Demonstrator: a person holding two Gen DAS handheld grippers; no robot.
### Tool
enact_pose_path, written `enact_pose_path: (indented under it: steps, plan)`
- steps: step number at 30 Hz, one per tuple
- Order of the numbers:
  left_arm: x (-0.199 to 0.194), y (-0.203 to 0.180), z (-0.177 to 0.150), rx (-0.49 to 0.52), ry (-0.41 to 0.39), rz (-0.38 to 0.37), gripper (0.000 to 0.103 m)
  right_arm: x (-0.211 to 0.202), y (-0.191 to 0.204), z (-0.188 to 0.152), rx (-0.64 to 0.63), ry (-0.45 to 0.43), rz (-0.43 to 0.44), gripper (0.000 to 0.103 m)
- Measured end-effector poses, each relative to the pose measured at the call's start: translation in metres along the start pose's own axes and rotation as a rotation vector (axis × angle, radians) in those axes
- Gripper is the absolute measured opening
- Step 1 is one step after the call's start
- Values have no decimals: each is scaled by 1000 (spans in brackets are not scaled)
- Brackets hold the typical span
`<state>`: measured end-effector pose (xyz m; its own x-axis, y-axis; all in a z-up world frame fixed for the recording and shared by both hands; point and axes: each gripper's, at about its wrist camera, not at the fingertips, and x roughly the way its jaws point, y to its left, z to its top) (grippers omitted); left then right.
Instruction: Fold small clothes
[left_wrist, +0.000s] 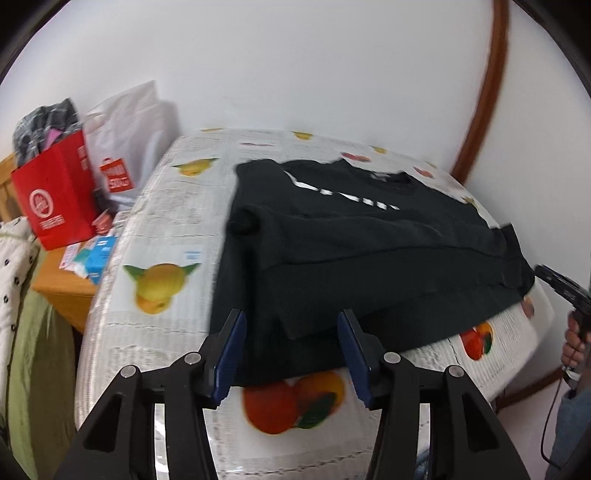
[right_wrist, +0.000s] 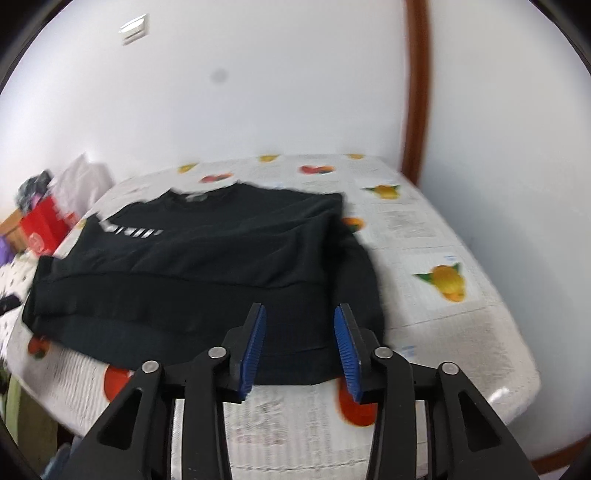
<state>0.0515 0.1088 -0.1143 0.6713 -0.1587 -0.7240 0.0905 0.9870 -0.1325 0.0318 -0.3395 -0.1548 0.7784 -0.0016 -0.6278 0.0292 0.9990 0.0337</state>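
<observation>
Black shirt (left_wrist: 354, 251) flat on fruit-print table (left_wrist: 159, 221), sleeves folded in. Left gripper (left_wrist: 291, 354) and right gripper (right_wrist: 299, 347) both spread, empty, near hem. Risk: pinching top layer only, so fold drags crooked or sleeves slip out.

A tabletop (left_wrist: 155, 229) covered in a cloth with fruit pictures is seen in the middle of both views. At the left of the left view, a red paper bag (left_wrist: 55, 195) full of dark clothes is set beside a white plastic bag (left_wrist: 129, 136). Small blue and white boxes (left_wrist: 98, 258) are seen below them. A white wall (right_wrist: 258, 92) is behind.
</observation>
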Motion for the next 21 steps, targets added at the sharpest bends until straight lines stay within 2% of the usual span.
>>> enact_pose_path:
  steps: [5,9,13,14,15,16,17,21]
  plan:
    - [21,4,0,-19,51,-2,49,31,3,-7,16,60,-20,41]
    - [40,16,6,-80,92,-52,47,51,-10,-4,86,82,-38,42]
    - [58,14,12,-98,117,-97,45,71,-18,2,139,104,10,42]
    - [60,12,15,-88,114,-105,30,76,-18,4,147,110,26,41]
    - [60,9,17,-77,114,-107,17,79,-16,6,151,112,34,31]
    - [59,7,20,-72,107,-102,11,80,-15,9,151,112,42,23]
    - [56,5,26,-75,94,-109,9,80,-13,12,147,111,46,18]
    - [42,4,54,-71,24,-140,7,63,-14,33,136,30,93,16]
